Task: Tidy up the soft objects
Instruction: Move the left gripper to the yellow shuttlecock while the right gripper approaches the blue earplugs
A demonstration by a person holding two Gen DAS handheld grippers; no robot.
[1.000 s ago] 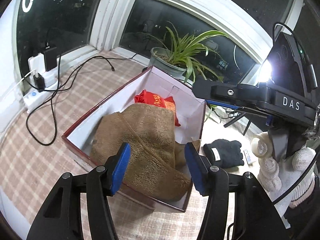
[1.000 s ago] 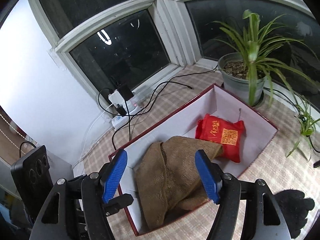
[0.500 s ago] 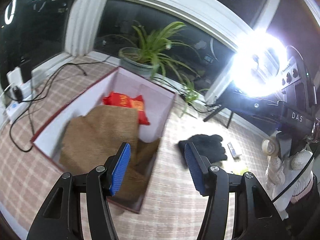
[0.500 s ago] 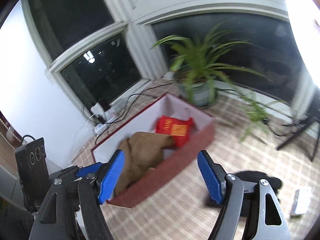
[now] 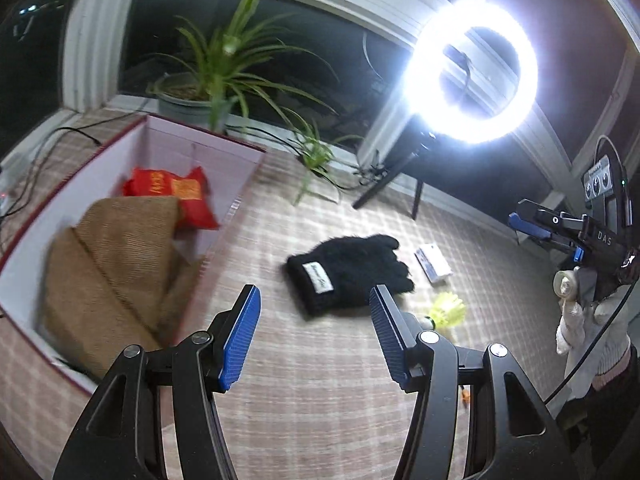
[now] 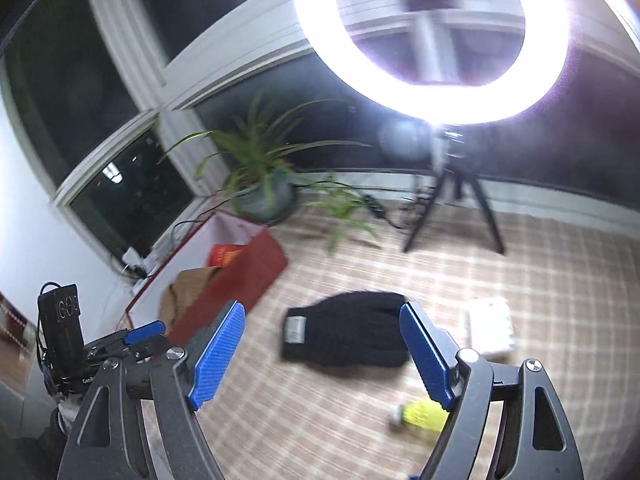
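Both wrist views have swung away from the red box (image 5: 236, 208), which a second ago filled the frames and now sits toward the left.

Left wrist view: the left gripper (image 5: 314, 334) hangs released, nothing between its blue pads, above the checked mat (image 5: 320, 400). Beyond its tips the black glove (image 5: 352, 270) lies flat on the mat, just beside the box's right wall. Inside the box lie the brown knit cloth (image 5: 112, 264) and a red pouch (image 5: 176, 196). A white-gloved hand (image 5: 592, 320) holds the other tool at the right edge.

Right wrist view: the right gripper (image 6: 320, 354) has just been opening its jaws and they stand wide and empty; the glove lies on the mat beyond them. A yellow shuttlecock (image 6: 424, 418) lies near the right pad.
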